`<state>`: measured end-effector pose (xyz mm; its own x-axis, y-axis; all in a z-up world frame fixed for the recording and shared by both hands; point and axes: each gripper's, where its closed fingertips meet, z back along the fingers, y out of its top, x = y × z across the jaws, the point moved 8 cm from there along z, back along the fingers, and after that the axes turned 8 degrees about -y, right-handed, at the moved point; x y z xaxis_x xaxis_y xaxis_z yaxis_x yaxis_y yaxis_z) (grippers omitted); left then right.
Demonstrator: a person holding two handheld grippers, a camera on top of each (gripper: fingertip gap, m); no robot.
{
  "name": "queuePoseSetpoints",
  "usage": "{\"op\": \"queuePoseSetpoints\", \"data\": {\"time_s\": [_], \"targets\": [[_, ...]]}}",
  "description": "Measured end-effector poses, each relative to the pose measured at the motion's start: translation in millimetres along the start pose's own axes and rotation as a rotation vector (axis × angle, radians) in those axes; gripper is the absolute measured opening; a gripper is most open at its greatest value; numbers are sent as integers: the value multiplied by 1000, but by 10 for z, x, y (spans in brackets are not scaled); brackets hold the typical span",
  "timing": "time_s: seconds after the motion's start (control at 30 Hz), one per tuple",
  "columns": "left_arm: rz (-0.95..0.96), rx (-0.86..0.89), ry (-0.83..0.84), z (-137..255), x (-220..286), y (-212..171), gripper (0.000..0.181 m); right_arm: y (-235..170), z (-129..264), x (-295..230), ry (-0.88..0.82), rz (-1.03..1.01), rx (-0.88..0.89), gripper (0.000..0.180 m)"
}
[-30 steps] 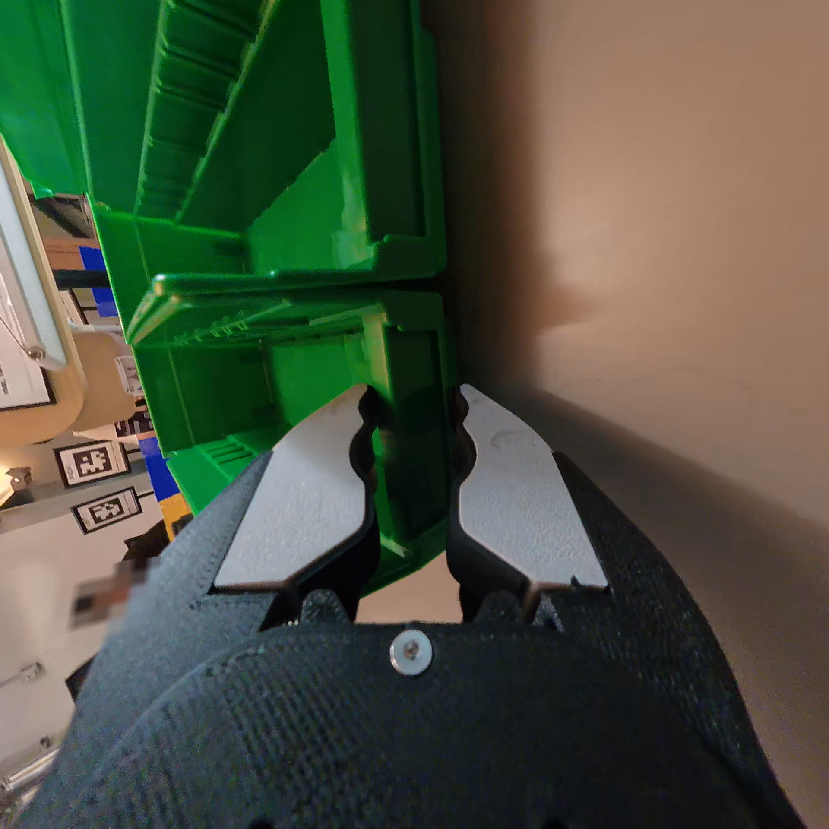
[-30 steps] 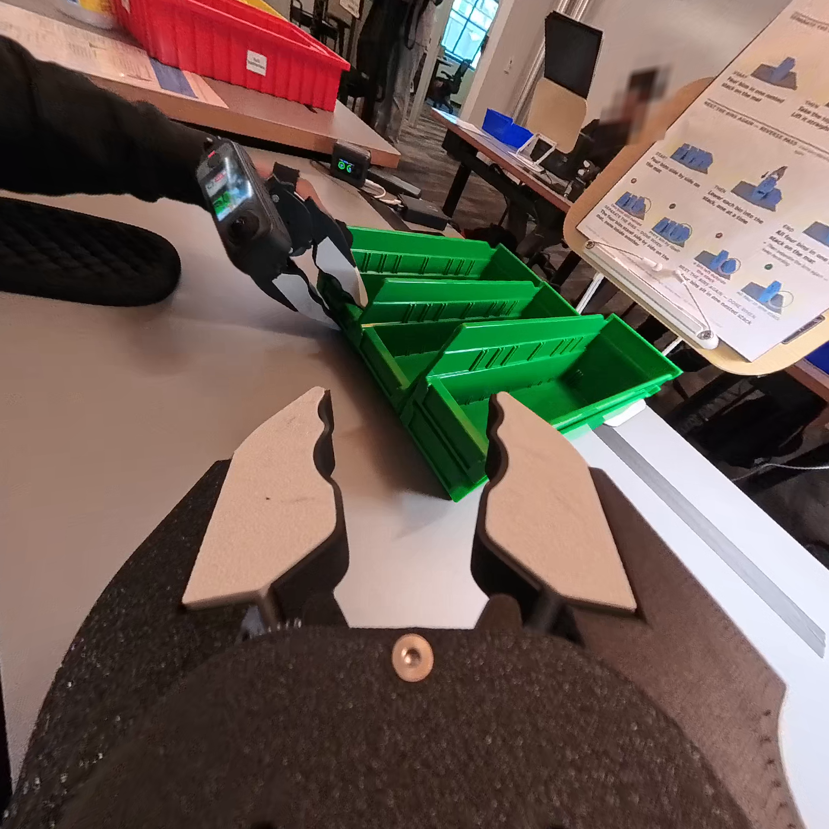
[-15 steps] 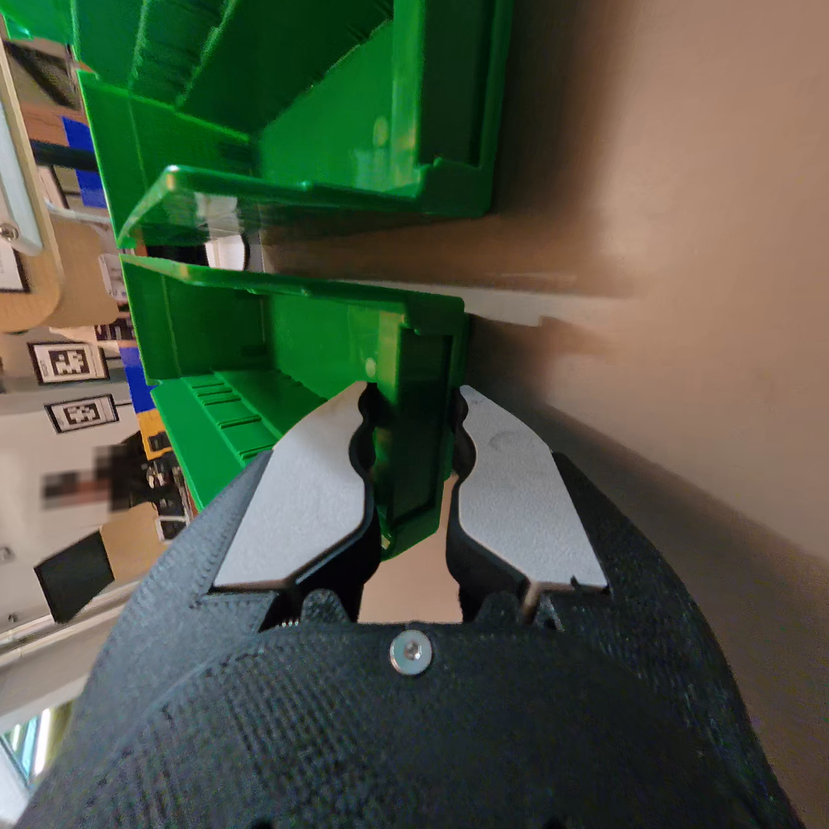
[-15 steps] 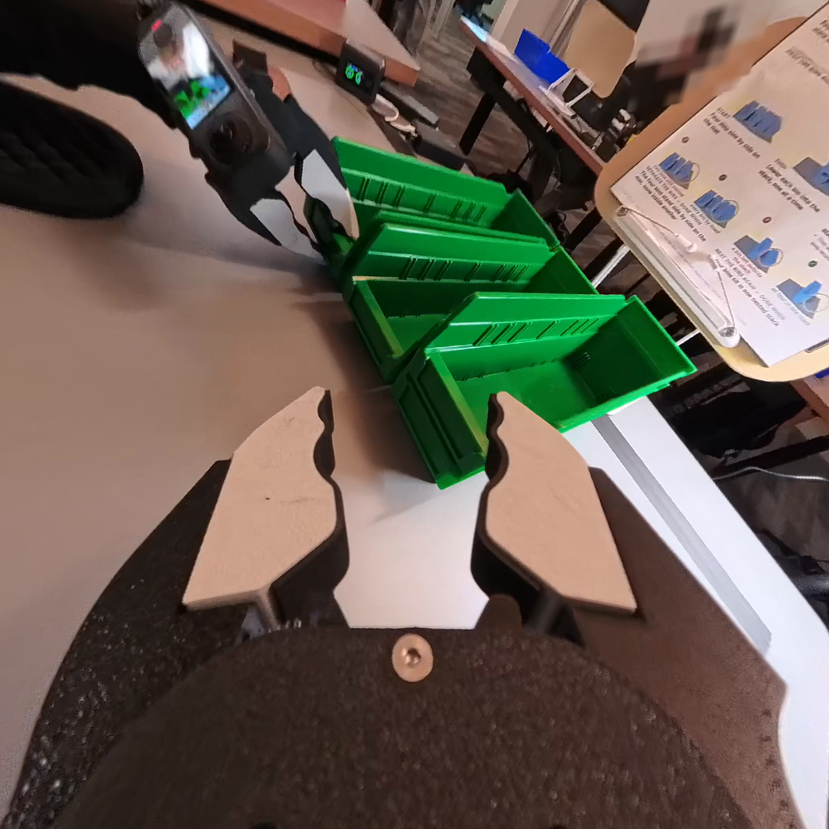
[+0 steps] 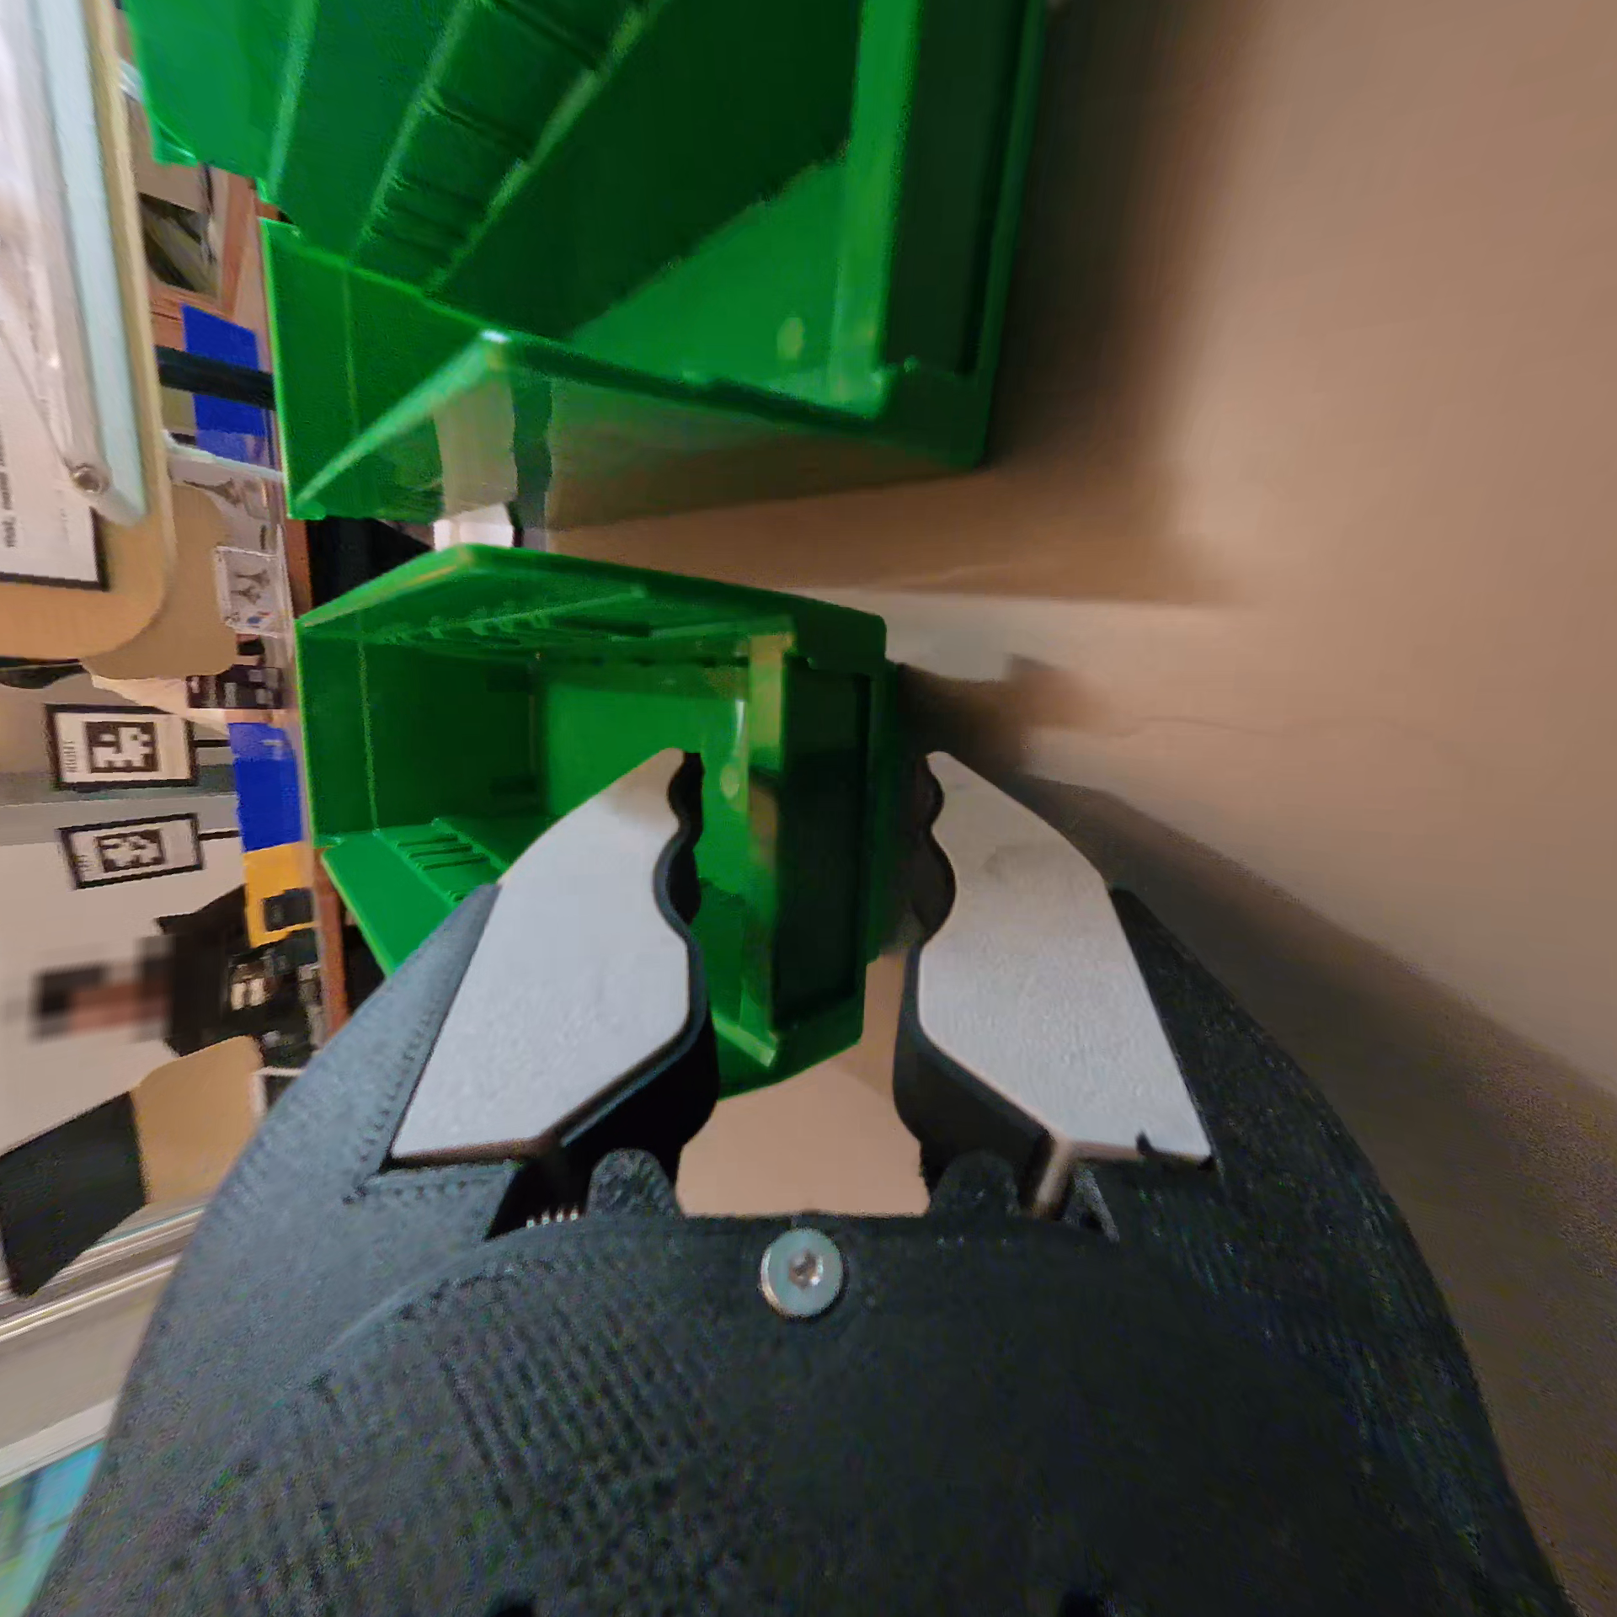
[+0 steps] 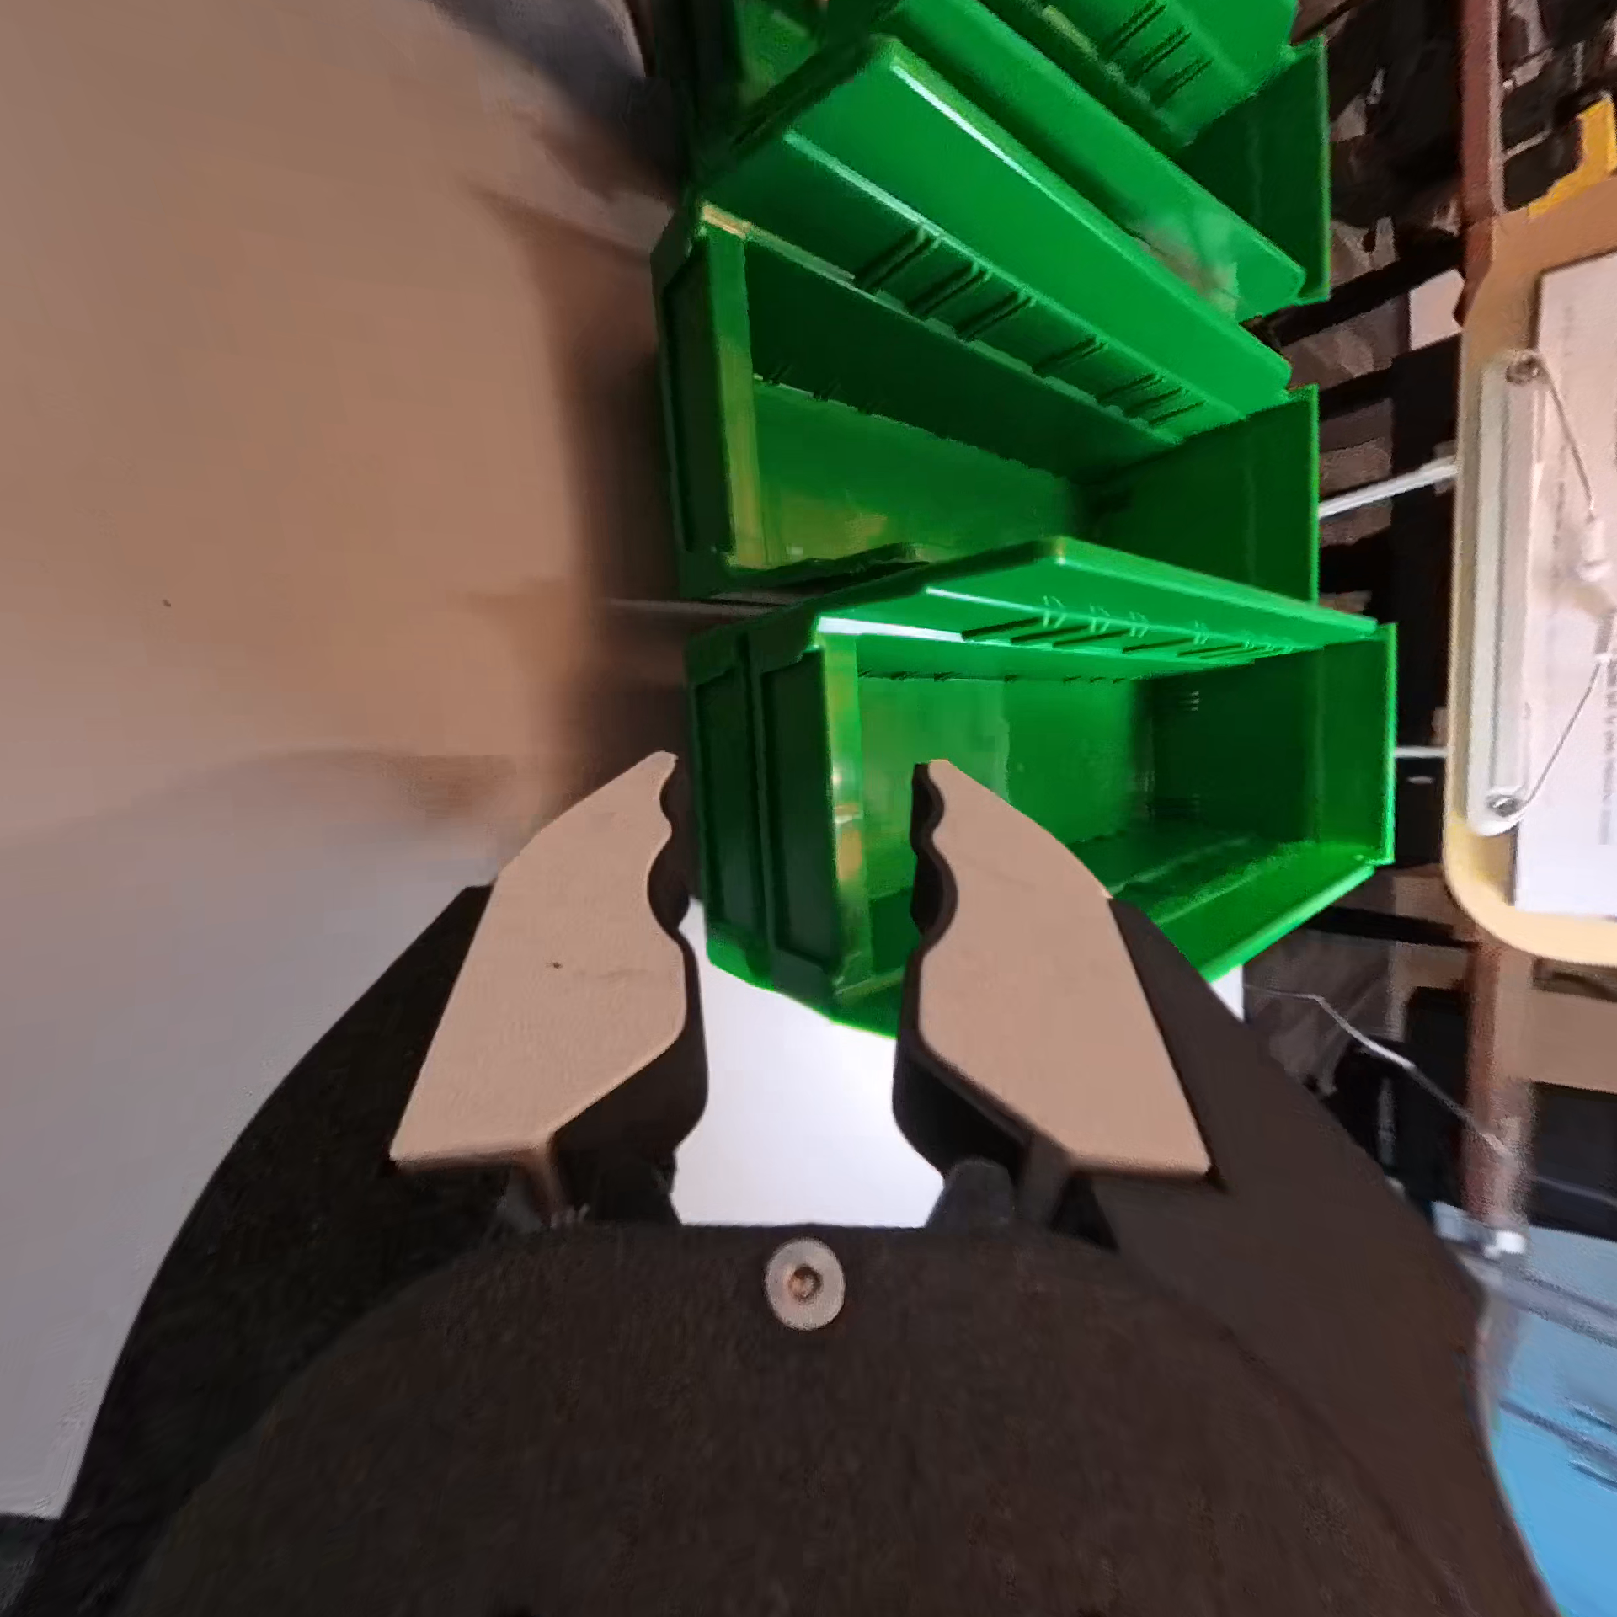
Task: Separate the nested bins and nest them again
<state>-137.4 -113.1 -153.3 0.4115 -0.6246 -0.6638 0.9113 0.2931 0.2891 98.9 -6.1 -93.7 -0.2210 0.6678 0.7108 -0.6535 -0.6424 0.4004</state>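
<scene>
Both cameras have rolled onto their sides since a second ago. The left gripper (image 5: 805, 770) has slackened on the green bin (image 5: 437, 744) it had clamped, and the right gripper (image 6: 792, 774) has closed in on the near bin (image 6: 1225, 787) it was only approaching.

In the left wrist view, the green bin stands clear of the neighbouring bin (image 5: 700, 262), with a strip of tan table (image 5: 1312, 437) showing between them. Its short end wall sits between the left gripper's fingers, which are spread slightly wider than the wall, leaving a sliver of daylight on the outer side.

In the right wrist view, the near bin lies at the table's pale edge with its end wall between the right gripper's fingers. That wall looks doubled, as if a second bin were nested inside. With the frame smeared by motion, it cannot be told whether the pads press on the plastic or merely straddle it. Behind it, more green bins (image 6: 875, 437) run in a row across the table (image 6: 262, 350).

A clipboard (image 6: 1531, 612) holding a printed sheet stands beyond the table's far side. Two black-and-white marker tags (image 5: 118, 744) hang on the room's wall.
</scene>
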Motion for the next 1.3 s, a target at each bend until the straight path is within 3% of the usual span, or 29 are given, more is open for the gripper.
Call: {"op": "queuePoseSetpoints", "data": {"time_s": [0.23, 0.43, 0.53, 0.83, 1.17, 1.3], "targets": [[250, 341, -19, 450, -10, 259, 48, 58, -294, 42, 63, 179, -219, 48], [498, 567, -204, 336, 278, 534, 41, 55, -450, 32, 164, 135, -251, 31], [560, 581, -272, 214, 379, 701, 39, 87, -400, 57, 206, 100, -218, 29], [746, 609, -271, -121, 237, 1302, 34, 208, -212, 126, 251, 76, -192, 30], [799, 592, -241, -223, 337, 1451, 10, 196, -75, 129, 293, 109, -195, 27], [829, 609, -274, -246, 346, 1493, 10, 161, -52, 154, 324, 114, -210, 26]]}}
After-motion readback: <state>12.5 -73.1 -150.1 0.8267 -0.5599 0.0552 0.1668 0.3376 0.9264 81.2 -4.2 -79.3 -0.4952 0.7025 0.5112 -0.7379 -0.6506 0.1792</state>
